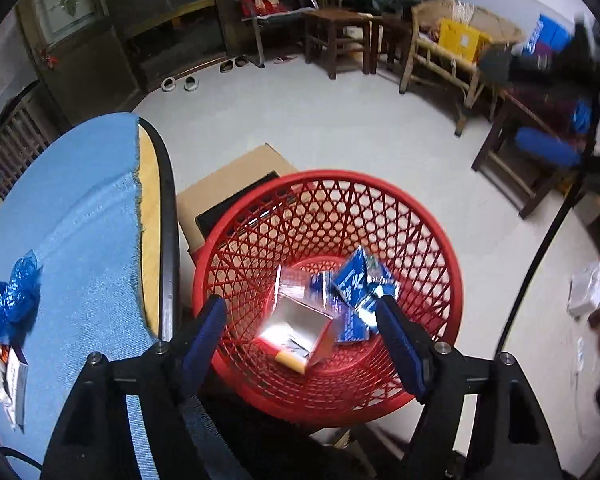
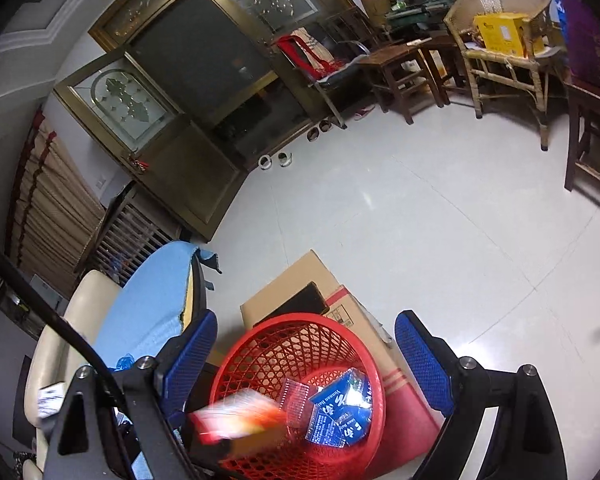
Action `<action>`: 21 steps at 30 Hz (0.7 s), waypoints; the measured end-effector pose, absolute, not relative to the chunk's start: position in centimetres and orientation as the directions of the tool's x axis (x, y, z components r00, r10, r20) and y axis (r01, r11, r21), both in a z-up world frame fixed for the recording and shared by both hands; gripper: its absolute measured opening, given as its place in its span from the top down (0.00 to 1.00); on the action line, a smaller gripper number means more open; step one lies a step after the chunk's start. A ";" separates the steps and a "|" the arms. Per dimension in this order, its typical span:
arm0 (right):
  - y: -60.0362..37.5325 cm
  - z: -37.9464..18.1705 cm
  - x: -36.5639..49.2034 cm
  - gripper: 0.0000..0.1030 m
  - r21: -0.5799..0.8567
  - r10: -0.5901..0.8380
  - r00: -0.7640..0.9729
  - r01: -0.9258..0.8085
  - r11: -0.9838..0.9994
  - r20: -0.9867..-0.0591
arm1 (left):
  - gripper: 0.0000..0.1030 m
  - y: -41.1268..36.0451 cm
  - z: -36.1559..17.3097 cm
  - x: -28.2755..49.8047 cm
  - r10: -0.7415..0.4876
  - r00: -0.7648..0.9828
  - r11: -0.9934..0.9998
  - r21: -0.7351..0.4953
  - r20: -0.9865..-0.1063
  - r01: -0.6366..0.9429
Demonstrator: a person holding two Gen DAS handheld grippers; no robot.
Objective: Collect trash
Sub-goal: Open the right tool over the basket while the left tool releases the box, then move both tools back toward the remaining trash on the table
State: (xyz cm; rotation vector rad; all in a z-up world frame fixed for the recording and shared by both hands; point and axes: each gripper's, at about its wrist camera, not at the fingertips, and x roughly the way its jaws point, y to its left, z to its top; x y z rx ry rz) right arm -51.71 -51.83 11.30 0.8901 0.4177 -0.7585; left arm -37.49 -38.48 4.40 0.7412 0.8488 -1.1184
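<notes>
A red mesh waste basket (image 1: 427,240) stands on the floor beside the table; it also shows in the right wrist view (image 2: 260,344). Inside lie an opened red-and-silver carton (image 1: 300,328) and blue wrappers (image 1: 359,280). My left gripper (image 1: 300,332) is open and empty above the basket. My right gripper (image 2: 300,356) is open above the basket; a blurred red-and-orange carton (image 2: 240,420) is in the air just below it, over the basket's near rim. A crumpled blue wrapper (image 1: 12,300) and a small white-and-red packet (image 1: 8,376) lie on the blue-clothed table (image 1: 80,220).
A cardboard box (image 2: 300,284) with a black object on top stands behind the basket. Wooden stools, a rattan chair (image 2: 503,56) with a yellow box and a dark table stand at the far side. Shoes lie by the glass doors. A black cable (image 1: 535,264) hangs at right.
</notes>
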 end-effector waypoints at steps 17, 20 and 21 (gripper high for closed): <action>-48.2 13.6 -46.2 0.10 0.481 -0.364 0.698 0.700 0.527 -0.617 | 0.25 -30.9 9.9 -31.6 -0.565 0.261 0.472 -0.047 -0.783 0.881; -46.6 13.9 -43.7 0.10 0.467 -0.328 0.711 0.673 0.573 -0.622 | 0.25 -28.4 10.8 -30.1 -0.581 0.292 0.525 -0.076 -0.760 0.848; -45.7 13.9 -42.4 0.10 0.461 -0.309 0.717 0.658 0.595 -0.625 | 0.25 -27.5 10.9 -29.6 -0.581 0.305 0.545 -0.082 -0.755 0.835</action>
